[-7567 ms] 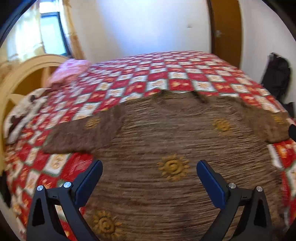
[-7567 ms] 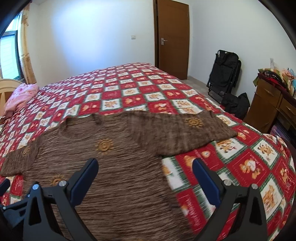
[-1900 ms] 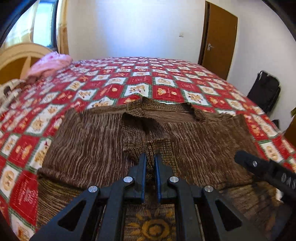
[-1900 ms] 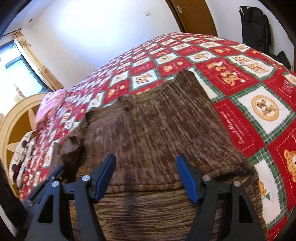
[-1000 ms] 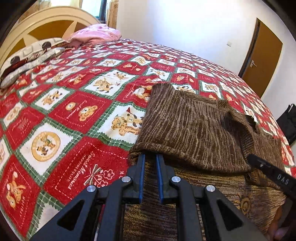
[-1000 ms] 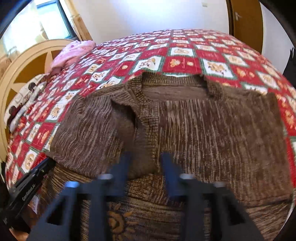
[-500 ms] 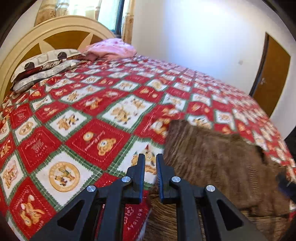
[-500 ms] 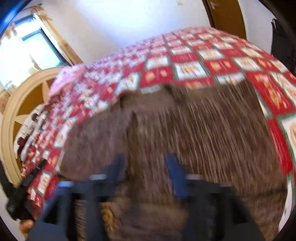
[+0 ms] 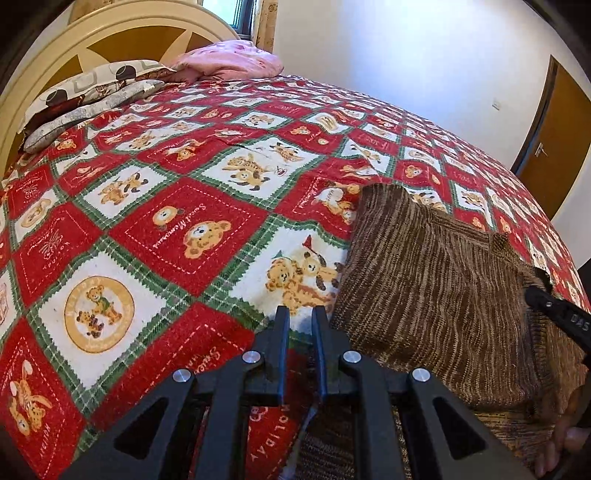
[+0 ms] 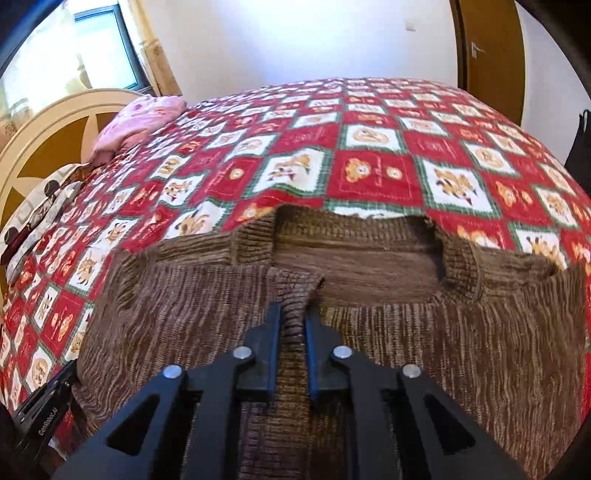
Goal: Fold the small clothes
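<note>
Left wrist view
Left gripper (image 9: 298,325): fingers drawn almost together with only a narrow slit between them. Bedspread shows through the slit near the tips; further back a thin edge of fabric seems to run between the fingers, though whether they pinch it I cannot tell.
Sweater (image 9: 436,280): brown knit, lying on the bed to the right of the fingers, its left part folded over onto the body with a straight left edge.
Bedspread (image 9: 159,236): red, white and green squares with bear pictures, covering the whole bed.
Pillows (image 9: 85,99): patterned, stacked at the far left against the cream headboard (image 9: 122,29); a pink bundle of cloth (image 9: 229,61) lies beside them.
Right gripper's body (image 9: 561,321): black bar reaching in from the right edge over the sweater.
Door (image 9: 554,144): brown, far right.

Right wrist view
Right gripper (image 10: 293,321): fingers have just clamped shut on a ribbed strip of the sweater (image 10: 461,350), the end of the sleeve folded across the chest, which stands up between them.
Neckline (image 10: 354,236): ribbed collar lies open just beyond the fingertips, facing the far side of the bed.
Left gripper's body (image 10: 44,413): black, at the lower left edge beside the sweater's side.
Containers: none in either view; the sweater lies straight on the bedspread (image 10: 376,162).
</note>
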Tool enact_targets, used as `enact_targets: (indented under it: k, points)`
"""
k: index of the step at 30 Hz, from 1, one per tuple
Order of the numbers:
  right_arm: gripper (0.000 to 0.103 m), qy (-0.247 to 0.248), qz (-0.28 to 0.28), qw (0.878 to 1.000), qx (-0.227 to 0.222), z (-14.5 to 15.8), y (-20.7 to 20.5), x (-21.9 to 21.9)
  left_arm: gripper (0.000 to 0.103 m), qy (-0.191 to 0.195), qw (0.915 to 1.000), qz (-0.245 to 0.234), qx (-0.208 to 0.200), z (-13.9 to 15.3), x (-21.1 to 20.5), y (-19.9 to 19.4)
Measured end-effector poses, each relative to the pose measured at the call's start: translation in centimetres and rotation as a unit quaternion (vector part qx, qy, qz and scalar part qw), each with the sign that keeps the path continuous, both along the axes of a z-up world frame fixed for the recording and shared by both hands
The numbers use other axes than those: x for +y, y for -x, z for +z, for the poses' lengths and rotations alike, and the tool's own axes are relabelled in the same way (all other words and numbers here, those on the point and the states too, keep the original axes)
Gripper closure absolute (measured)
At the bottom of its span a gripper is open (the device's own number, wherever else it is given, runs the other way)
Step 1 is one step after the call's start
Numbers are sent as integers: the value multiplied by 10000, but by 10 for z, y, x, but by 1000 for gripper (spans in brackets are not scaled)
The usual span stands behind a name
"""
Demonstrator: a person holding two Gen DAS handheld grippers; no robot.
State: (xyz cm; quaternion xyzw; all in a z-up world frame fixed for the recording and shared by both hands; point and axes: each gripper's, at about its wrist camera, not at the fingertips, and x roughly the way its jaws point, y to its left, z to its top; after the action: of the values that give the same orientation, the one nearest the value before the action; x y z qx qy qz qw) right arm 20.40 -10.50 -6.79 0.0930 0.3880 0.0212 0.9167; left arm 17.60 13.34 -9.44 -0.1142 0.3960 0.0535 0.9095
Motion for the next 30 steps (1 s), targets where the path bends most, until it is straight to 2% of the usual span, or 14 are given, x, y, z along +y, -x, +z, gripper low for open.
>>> enact_targets:
  k: [4,8,10,11,14,17,19,20,23,26,27,28,29,30]
  points:
    - [96,204,-407,9983,-357,13,15,-11,90,33,10000,4,-1,-1,0,-1]
    - [95,93,-518,9986,42,-1,1,-20,90,16,10000,2,-5,-1,-1,-1]
    - [90,-222,-625,9978,-89,3,8,-27,90,82,10000,3,-13,-1,-1,0]
    - [90,-366,-593,9974,-208,8,13,-27,90,132,9999,5,-19,-2,0,-1]
    - [90,-279,-289,9986,-336,16,19,-12,90,170,9999,7,-26,-2,1,-1]
    - [90,-133,-33,9998,-165,7,19,3,90,130,9999,6,-22,-2,1,-1]
    - [90,-87,-62,9998,156,-11,14,3,90,130,9999,6,-22,-2,1,-1]
    - [90,-134,-55,9999,82,-14,15,2,90,131,9999,5,-20,-2,0,-1]
    - [90,-78,-294,9992,249,-7,16,-6,90,206,9998,-1,-23,-3,2,-1]
    - [80,-152,-438,9989,81,11,38,-12,89,539,9985,-26,-67,-5,11,0]
    - [66,-211,-428,9989,-16,20,51,-14,88,694,9975,-33,-86,-6,15,1]
    - [45,-243,-426,9988,-95,26,62,-15,87,874,9961,-46,-115,-7,19,2]
    - [36,-289,-413,9985,-214,34,76,-16,87,1101,9938,-63,-148,-8,25,3]
    - [34,-303,-403,9981,-347,42,92,-18,87,1252,9920,-60,-140,-9,29,5]
